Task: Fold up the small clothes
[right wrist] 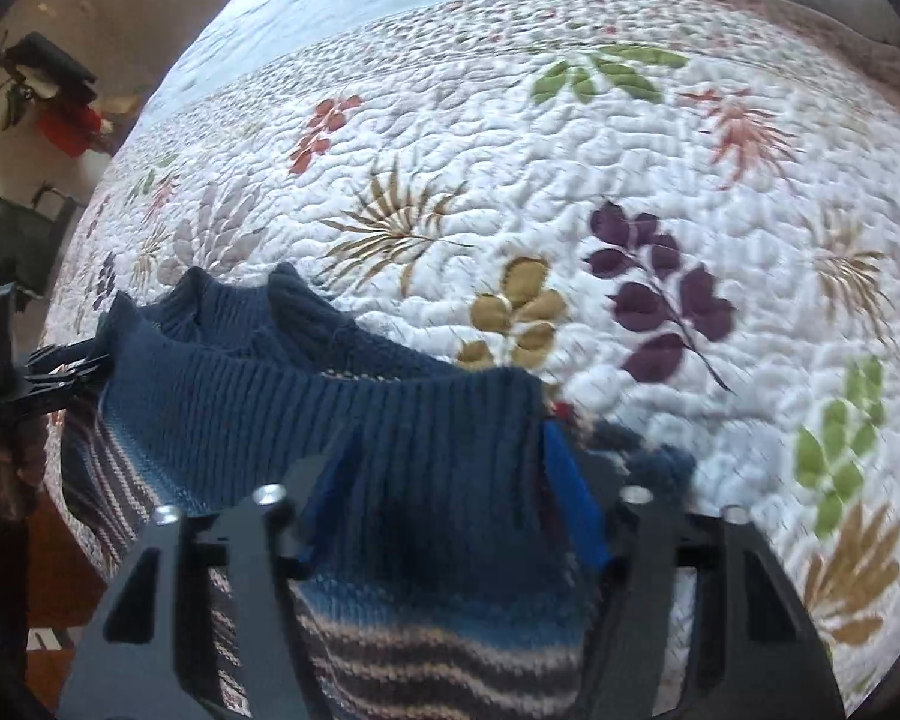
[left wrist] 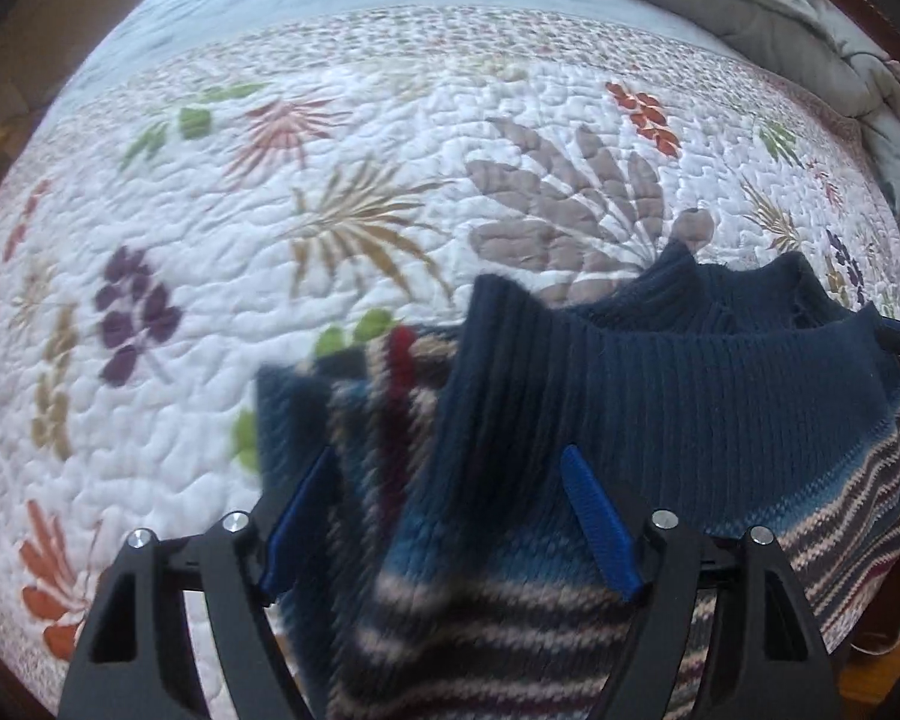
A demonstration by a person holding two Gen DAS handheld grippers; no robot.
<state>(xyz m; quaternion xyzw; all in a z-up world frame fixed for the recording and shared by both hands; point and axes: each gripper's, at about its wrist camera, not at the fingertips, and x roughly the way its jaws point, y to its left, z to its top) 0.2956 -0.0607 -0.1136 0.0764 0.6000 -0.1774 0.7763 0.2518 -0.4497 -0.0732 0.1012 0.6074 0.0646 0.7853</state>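
The striped sweater, knitted with a navy ribbed band above blue, cream and dark stripes, hangs stretched between the two tools above the near edge of the bed, over the quilt printed with leaves. The left hand-held gripper has one corner of the ribbed band bunched between its blue-padded fingers, pinching the knit. The right hand-held gripper pinches the opposite corner the same way, fabric filling the gap between its fingers. In the right wrist view the left tool shows at the far edge, gripping the band. A folded grey blanket lies at the bed's far side.
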